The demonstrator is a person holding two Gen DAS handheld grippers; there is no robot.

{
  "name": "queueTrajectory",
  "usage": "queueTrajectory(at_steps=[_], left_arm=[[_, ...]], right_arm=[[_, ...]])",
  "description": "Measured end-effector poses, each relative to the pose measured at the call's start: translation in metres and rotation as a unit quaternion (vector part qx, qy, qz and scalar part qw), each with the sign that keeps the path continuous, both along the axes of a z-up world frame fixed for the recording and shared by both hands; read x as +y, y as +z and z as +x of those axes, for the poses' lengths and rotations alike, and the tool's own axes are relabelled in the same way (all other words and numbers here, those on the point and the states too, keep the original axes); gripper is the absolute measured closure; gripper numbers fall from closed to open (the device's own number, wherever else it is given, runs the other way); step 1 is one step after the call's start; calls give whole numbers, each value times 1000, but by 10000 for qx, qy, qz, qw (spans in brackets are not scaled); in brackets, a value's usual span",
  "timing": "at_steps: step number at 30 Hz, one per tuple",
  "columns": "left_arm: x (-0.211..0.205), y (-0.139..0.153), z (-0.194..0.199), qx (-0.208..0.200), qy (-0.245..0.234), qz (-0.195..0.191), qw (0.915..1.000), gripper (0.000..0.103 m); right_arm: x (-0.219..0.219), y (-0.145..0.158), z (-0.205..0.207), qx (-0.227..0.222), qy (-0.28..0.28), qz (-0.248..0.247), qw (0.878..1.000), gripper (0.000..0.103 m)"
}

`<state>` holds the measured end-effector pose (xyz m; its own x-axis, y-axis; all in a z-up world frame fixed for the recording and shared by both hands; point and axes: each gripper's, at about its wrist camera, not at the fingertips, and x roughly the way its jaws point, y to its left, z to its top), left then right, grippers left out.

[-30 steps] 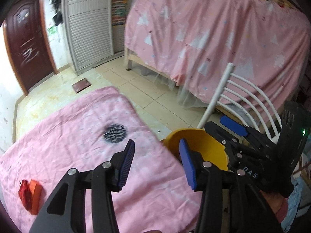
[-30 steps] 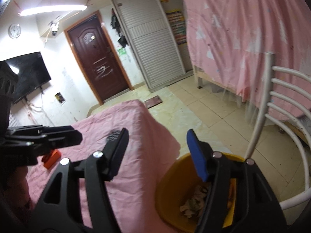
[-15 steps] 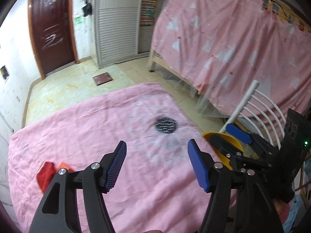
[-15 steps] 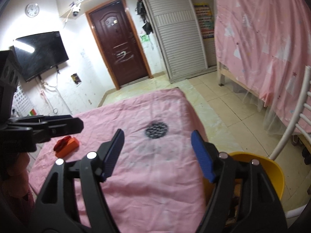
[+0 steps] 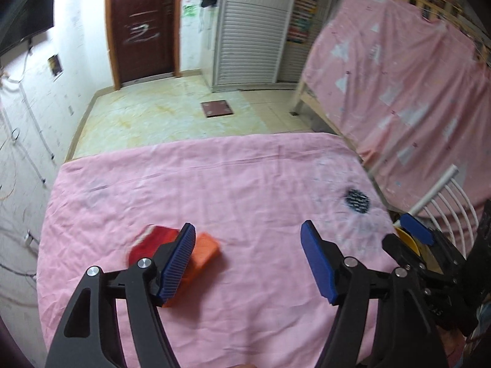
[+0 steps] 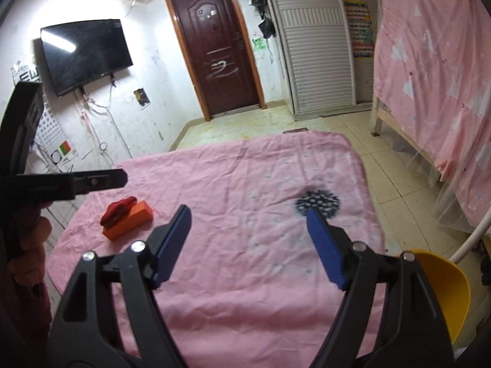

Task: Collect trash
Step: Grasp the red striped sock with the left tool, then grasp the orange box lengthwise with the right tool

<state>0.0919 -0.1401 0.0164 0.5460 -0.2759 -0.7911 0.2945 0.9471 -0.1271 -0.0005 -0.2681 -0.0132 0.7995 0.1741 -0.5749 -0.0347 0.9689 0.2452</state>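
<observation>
We hover both grippers, left (image 5: 248, 260) and right (image 6: 250, 245), fingers wide and just opened, empty, over the pink counter (image 5: 245, 184), the orange box (image 6: 129, 220) and red wrapper (image 6: 118, 208) lying left, nearer our left gripper.

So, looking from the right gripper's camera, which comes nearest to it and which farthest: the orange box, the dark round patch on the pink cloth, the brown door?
From the right gripper:
1. Dark round patch, on the pink cloth just beyond the right finger.
2. Orange box, farther off to the left, a crumpled red wrapper lying on it.
3. Brown door, in the back wall.
</observation>
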Motion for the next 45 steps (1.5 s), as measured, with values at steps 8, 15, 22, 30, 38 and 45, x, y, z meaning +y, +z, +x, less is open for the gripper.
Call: queueTrajectory(at_steps=[8,15,22,30,38,45], left_arm=[[39,-18,17,182,387,114,9990,38],[60,-41,25,403,555,315,9971,36],[65,-61,31,625,482,461,9958,34],[70,-64,32,680,342,90,9971,55],[93,-58,35,535,628,-118,9965,83],[122,-48,38,333,893,-176,9953,83]], right_arm=[[24,0,17,92,197,-123,9997,27],[45,-1,29,174,359,-196,9990,27],[65,-3,40,237,531,-275,9979,24],[84,-5,47,338,671,-422,9963,22],[114,-6,55,403,945,-536,9933,22],[148,-6,63,434,1398,-460,9882,15]])
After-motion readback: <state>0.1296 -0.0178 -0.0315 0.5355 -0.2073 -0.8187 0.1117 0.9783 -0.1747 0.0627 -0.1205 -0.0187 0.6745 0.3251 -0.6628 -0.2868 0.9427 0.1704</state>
